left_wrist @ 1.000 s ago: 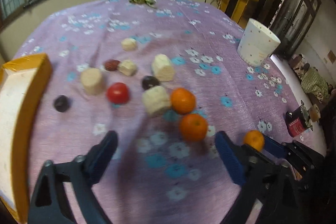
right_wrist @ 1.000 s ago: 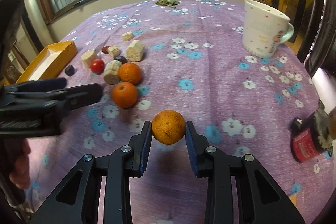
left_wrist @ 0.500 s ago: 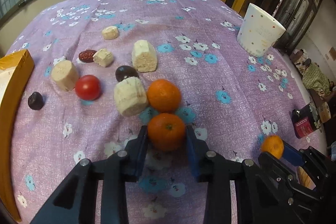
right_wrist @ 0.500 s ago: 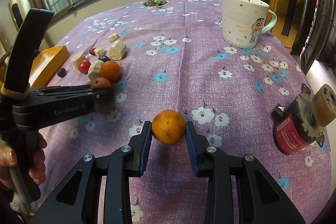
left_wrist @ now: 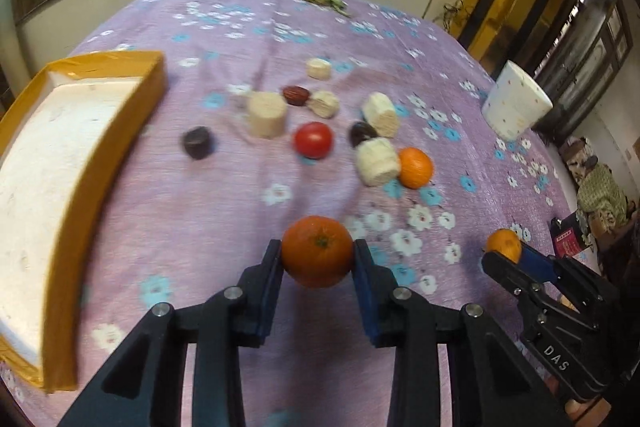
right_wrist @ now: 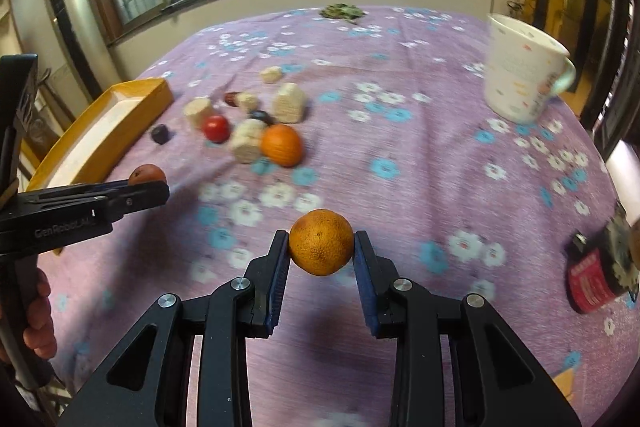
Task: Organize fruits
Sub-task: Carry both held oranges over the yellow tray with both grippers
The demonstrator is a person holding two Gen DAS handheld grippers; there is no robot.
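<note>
Holding one orange in each gripper, you have both fruits lifted clear of the purple floral cloth (left_wrist: 192,227), so neither drags across it on the way over. Your left gripper (left_wrist: 317,259) is clenched on the deep-coloured orange (left_wrist: 317,251), the pads meeting it at its widest part, which keeps a round fruit from squirting out. Your right gripper (right_wrist: 321,255) likewise pinches the paler orange (right_wrist: 321,247) across its middle. From the left wrist, the yellow tray (left_wrist: 96,163) lies at ten o'clock, its white floor bare; it looks like the intended home for the fruit, so that orange probably goes there. Further out at twelve to one o'clock sit a third orange (left_wrist: 416,167) touching a pale cylinder piece (left_wrist: 378,163), a red tomato (left_wrist: 313,140) and dark plums, all yet to be sorted. The white mug (right_wrist: 520,75) stands well apart at two o'clock from the right wrist.
</note>
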